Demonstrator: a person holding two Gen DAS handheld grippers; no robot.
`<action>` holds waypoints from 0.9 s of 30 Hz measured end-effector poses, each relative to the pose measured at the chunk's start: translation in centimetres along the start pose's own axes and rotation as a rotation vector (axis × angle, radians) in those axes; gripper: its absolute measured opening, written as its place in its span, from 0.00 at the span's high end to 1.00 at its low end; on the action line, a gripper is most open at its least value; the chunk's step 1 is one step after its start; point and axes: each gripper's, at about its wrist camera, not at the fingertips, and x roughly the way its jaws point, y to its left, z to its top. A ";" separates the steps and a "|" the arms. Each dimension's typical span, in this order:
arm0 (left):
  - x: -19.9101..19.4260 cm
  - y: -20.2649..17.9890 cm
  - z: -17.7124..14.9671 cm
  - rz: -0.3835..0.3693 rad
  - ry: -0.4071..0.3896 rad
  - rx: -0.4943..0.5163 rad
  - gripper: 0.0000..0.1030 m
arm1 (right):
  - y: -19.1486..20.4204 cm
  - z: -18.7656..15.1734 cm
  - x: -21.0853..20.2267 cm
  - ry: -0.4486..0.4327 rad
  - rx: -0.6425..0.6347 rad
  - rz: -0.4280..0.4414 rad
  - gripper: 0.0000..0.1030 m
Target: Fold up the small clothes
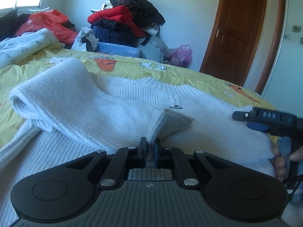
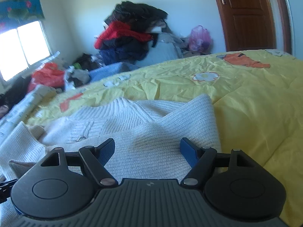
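Note:
A white knit sweater (image 1: 117,106) lies on the yellow bedspread (image 1: 189,73). My left gripper (image 1: 150,147) is shut on the cuff of its left sleeve (image 1: 56,102), which is drawn across the sweater's body. In the right wrist view the sweater (image 2: 147,132) lies under my right gripper (image 2: 147,149), which is open and empty just above the folded right sleeve. The right gripper also shows in the left wrist view (image 1: 265,121) at the sweater's right edge.
A tall pile of red, black and blue clothes (image 1: 125,24) stands at the far side of the bed. A red plastic bag (image 1: 47,22) and a printed white quilt (image 1: 24,45) lie at the far left. A wooden door (image 1: 236,30) is at the right.

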 end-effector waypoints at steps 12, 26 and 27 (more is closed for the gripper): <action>-0.1 0.4 0.1 -0.028 -0.032 -0.031 0.93 | 10.0 -0.9 3.0 0.415 0.395 0.415 0.31; -2.3 -1.1 -0.4 0.045 -0.160 0.047 0.04 | 8.8 2.4 1.6 0.311 0.337 0.413 0.90; -3.0 -1.3 -0.7 0.068 -0.218 0.053 0.01 | 8.0 3.2 1.0 0.287 0.330 0.408 0.90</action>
